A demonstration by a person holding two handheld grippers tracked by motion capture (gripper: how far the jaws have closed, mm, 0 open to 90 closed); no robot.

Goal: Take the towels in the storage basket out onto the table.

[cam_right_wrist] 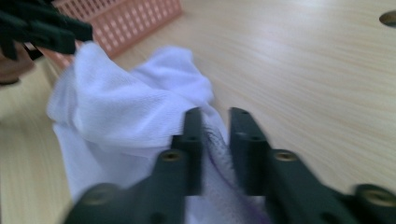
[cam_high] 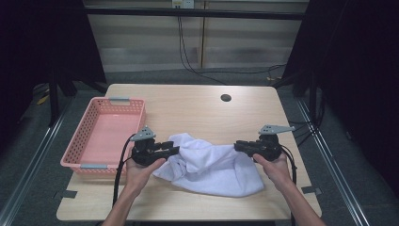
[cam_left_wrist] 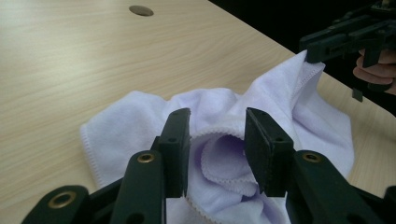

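Towel [cam_high: 211,165] sits crumpled mid-frame on the table [cam_high: 197,108], nothing folded yet. Left gripper [cam_left_wrist: 217,140] and right gripper [cam_right_wrist: 215,140] are both part-open around its edges, pads not pinching. Pink basket [cam_high: 101,136] at left.

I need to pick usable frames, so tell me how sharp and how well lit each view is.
High view: the table is evenly lit, its surroundings nearly black, and the picture is slightly soft. Left gripper view: crisp on the white towel and the jaws, with a dark far corner. Right gripper view: smeared by motion blur, so the towel, the jaws and the pink basket all look soft.
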